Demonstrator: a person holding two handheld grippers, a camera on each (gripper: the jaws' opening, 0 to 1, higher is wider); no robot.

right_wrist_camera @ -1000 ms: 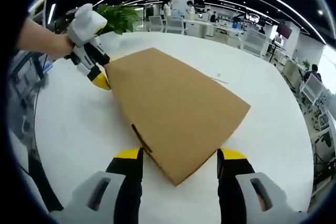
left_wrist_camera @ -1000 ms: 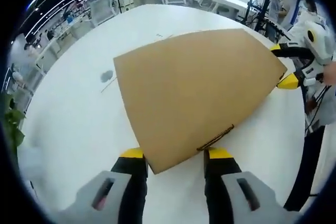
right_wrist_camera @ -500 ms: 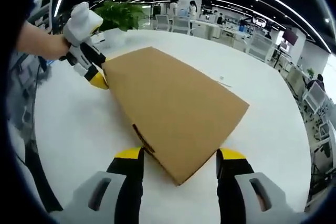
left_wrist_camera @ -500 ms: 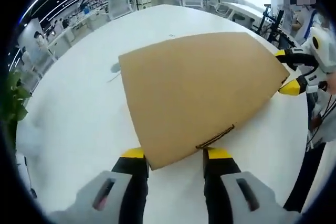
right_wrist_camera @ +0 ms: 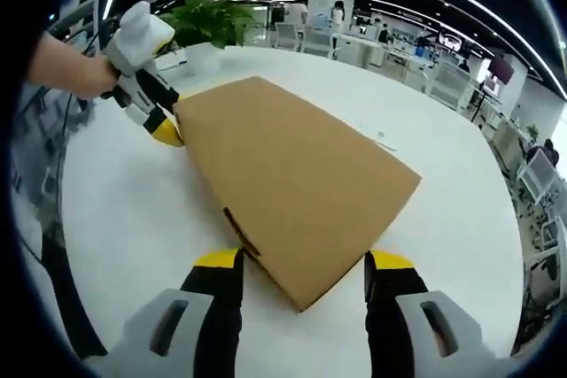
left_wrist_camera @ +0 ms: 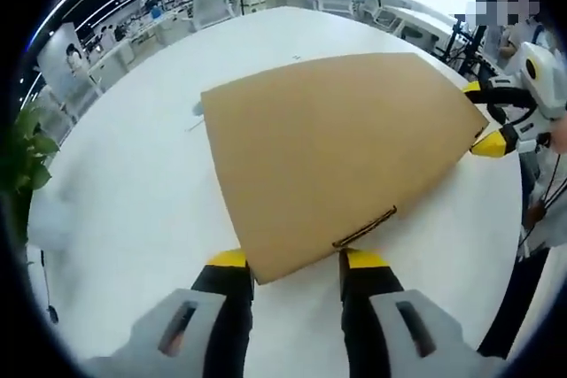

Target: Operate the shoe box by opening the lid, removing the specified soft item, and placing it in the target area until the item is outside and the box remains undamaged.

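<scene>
Shoe box (left_wrist_camera: 332,152): brown cardboard, lid down, lying flat on the white table (left_wrist_camera: 133,210). One corner of it sits between the jaws of each gripper, at opposite ends. Contents hidden by the closed lid; the soft item cannot be made out.

Left gripper (left_wrist_camera: 290,263): jaws spread, yellow tips flanking the near corner of the box; whether they touch the cardboard cannot be told. A slit-like tab in the box edge lies just ahead of one jaw.

Right gripper (right_wrist_camera: 304,262): jaws spread either side of the opposite corner, contact likewise unclear. In the left gripper view it appears at the far right of the box, partly cut off by the picture edge.

Hand (right_wrist_camera: 75,66): holds the left gripper beyond the box's far end in the right gripper view.

Potted plant (right_wrist_camera: 208,22): past the table, far ahead of the right gripper; pot indistinct.
</scene>
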